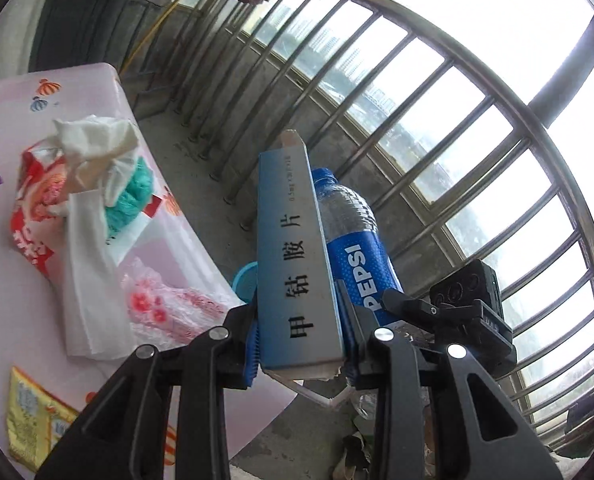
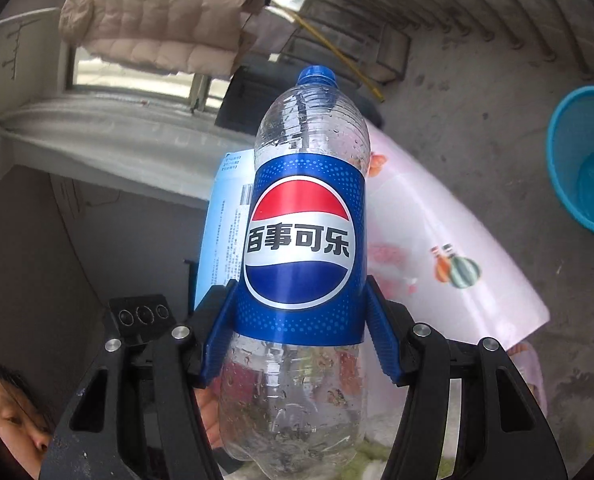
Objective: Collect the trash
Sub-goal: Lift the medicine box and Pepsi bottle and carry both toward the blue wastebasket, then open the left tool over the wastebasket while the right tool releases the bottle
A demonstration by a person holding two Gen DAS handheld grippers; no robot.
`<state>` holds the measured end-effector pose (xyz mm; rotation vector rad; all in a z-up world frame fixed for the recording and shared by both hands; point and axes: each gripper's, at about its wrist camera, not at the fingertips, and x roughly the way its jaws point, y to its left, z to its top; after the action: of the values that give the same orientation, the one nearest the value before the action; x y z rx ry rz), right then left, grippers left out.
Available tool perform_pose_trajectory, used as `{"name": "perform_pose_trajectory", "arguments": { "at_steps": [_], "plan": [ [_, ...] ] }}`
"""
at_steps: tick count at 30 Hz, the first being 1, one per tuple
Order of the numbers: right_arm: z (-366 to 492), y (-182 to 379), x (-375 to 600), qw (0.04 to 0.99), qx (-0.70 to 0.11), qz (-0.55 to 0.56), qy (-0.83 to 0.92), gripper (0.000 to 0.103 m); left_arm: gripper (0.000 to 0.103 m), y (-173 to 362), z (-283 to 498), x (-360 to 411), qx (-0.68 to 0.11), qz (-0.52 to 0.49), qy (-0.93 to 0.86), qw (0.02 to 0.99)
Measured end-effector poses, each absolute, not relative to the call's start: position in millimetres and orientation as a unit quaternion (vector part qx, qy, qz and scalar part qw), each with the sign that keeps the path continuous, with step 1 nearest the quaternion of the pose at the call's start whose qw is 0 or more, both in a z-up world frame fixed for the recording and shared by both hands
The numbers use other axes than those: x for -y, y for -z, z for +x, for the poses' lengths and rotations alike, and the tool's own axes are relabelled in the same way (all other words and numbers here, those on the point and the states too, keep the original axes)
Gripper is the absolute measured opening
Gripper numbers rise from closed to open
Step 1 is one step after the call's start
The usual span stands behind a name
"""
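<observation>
My left gripper (image 1: pixel 303 344) is shut on a long blue-grey medicine box (image 1: pixel 293 256) with Chinese print, held up above the table's corner. Right behind it stands the empty Pepsi bottle (image 1: pixel 355 248). In the right wrist view my right gripper (image 2: pixel 299 340) is shut on that Pepsi bottle (image 2: pixel 303 240), its blue pads (image 2: pixel 383 340) pressing the label; the bottle stands upright, cap on. The medicine box (image 2: pixel 223 232) shows just behind the bottle's left side. A blue bin (image 2: pixel 585 160) stands open on the concrete floor at the right; only its rim (image 1: pixel 244 280) peeks past the box in the left view.
A pink-clothed table (image 1: pixel 177 248) carries crumpled tissues (image 1: pixel 93 148), a red snack wrapper (image 1: pixel 33 216), a teal cloth (image 1: pixel 133 196), a pink plastic bag (image 1: pixel 165 308) and a yellow packet (image 1: pixel 33 416). A metal railing (image 1: pixel 437 128) fences the balcony. A person's head (image 2: pixel 9 420) is low on the left.
</observation>
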<state>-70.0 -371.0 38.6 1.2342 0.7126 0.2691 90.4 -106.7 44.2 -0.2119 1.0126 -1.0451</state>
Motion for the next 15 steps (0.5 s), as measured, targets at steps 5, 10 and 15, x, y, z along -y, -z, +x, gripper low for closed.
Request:
{"name": "perform_pose_trajectory", "arguments": {
  "at_steps": [5,10,15],
  "plan": [
    [-89,38,440,0.682,-0.317,0.659,-0.013,0.058,0.031,15,109,233,-0.551,-0.015,0.489,0.676],
    [-91,118,489,0.599,-0.292,0.744,0.042,0.059,0.031,79,122,326,-0.609,0.049,0.473,0.635],
    [-95,185,531,0.545,-0.258,0.792,0.094,0.067,0.041,131,148,391,-0.669,0.052,0.443,0.595]
  ]
}}
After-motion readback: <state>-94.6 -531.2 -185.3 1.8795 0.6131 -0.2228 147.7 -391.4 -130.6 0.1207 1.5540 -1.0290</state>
